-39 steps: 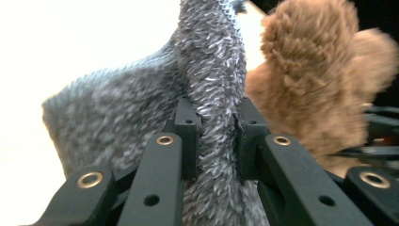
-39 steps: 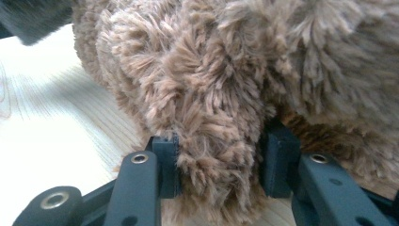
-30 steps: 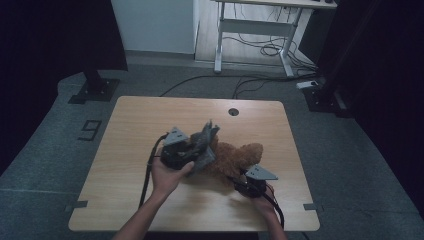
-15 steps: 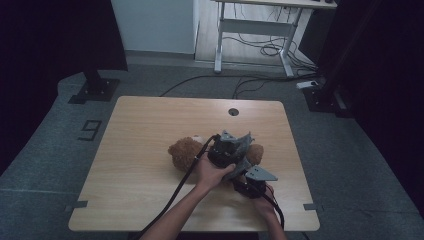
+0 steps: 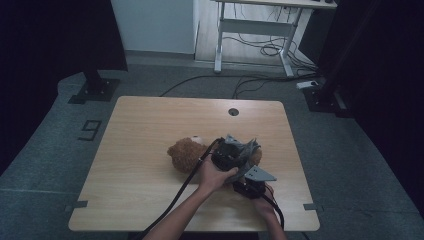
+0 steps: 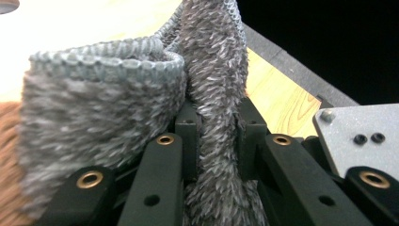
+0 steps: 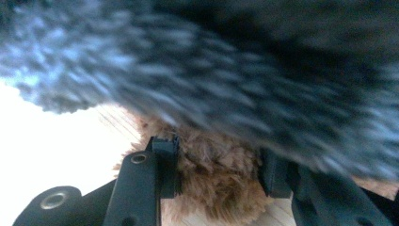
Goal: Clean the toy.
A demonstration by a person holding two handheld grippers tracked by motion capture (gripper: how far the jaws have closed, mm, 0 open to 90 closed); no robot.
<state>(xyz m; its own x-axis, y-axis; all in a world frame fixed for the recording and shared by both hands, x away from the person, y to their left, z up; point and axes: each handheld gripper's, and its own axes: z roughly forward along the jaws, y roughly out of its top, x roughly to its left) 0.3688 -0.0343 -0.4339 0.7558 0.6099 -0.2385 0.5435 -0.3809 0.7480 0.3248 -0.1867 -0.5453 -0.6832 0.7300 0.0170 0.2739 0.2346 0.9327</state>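
We have the brown plush teddy bear lying on its side on the light wooden bench, right of centre, head toward the left. Our right gripper sits at the bear's near end, its jaws clenched on a tuft of brown fur, likely a leg or foot, pinning the toy. Our left gripper hovers just over the bear's body, its jaws clamped on a fold of the fuzzy grey knitted garment, ribbed hem uppermost.

We judge the step in hand to be dressing the bear: the garment is carried to the lower body but not yet pulled on. The next move calls for finding the opening of the hem, lining it up with the held end, and drawing the knit along the body while the right gripper anchors the toy. The fabric is bunched, so it may snag on the fur.
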